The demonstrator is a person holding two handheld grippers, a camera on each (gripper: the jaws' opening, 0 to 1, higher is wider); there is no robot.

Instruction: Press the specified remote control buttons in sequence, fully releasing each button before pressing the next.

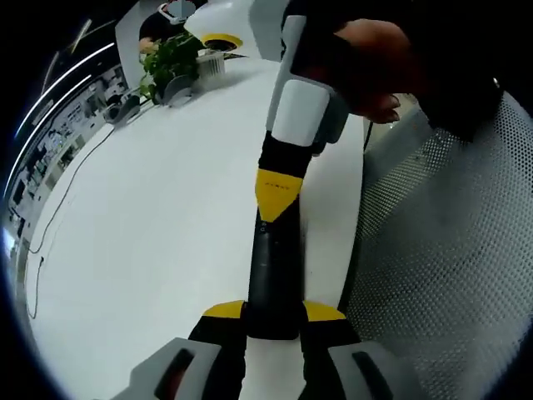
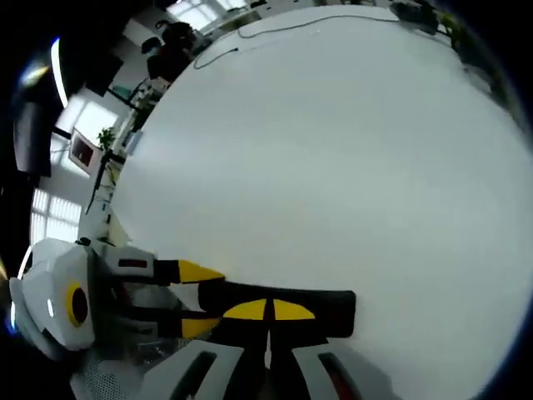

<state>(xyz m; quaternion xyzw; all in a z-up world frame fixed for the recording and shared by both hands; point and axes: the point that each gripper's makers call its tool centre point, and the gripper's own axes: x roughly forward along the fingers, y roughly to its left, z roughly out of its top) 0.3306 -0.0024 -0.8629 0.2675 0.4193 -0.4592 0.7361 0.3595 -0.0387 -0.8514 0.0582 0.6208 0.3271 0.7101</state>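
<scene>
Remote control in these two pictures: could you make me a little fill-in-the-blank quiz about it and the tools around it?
1. The remote control is ___ in colour.
2. The table beneath it is ___.
3. The left tool grips one end of it, while the right tool meets its top face with tips coloured ___.

Missing words: black; white; yellow.

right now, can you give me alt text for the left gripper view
A slim black remote control lies on a white table, clamped at its near end between the left gripper's yellow-tipped fingers. The right gripper presses down on its far end with shut yellow tips.
</scene>
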